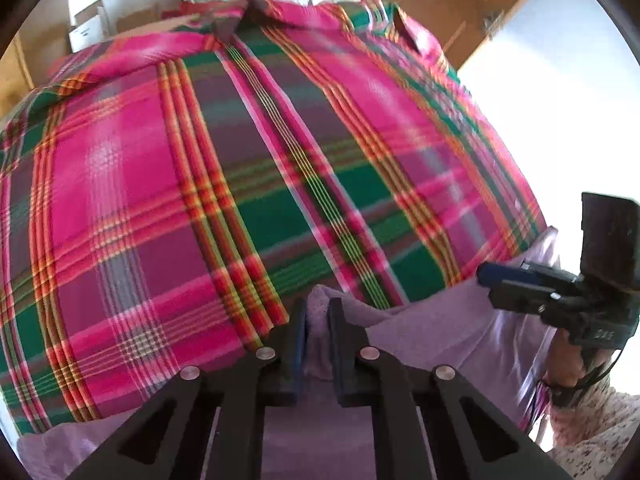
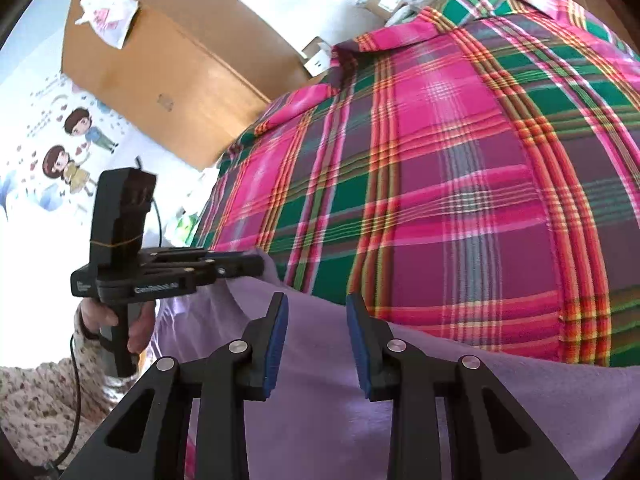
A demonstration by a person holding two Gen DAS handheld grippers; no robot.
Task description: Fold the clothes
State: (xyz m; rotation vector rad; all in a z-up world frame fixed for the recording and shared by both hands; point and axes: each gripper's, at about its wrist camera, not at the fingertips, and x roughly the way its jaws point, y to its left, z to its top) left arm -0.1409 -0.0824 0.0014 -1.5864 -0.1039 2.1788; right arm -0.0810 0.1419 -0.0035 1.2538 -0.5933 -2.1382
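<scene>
A lilac garment (image 1: 432, 332) lies along the near edge of a pink, green and orange plaid cloth (image 1: 248, 168) that covers the surface. My left gripper (image 1: 317, 320) is shut on a bunched fold of the lilac garment, which shows between its fingers. In the right wrist view the same left gripper (image 2: 256, 266) pinches the garment's left corner. My right gripper (image 2: 318, 316) stands open just above the lilac garment (image 2: 328, 412), with nothing between its blue pads (image 2: 280, 332). From the left wrist view, the right gripper (image 1: 490, 282) hovers at the garment's right end.
A large cardboard box (image 2: 160, 64) with a plastic bag (image 2: 106, 12) on it stands behind the plaid cloth (image 2: 460, 184). Small white boxes (image 1: 90, 26) sit at the back. A hand (image 2: 136, 324) in a floral sleeve (image 2: 36, 404) holds the left gripper. Cartoon stickers (image 2: 68, 152) mark the wall.
</scene>
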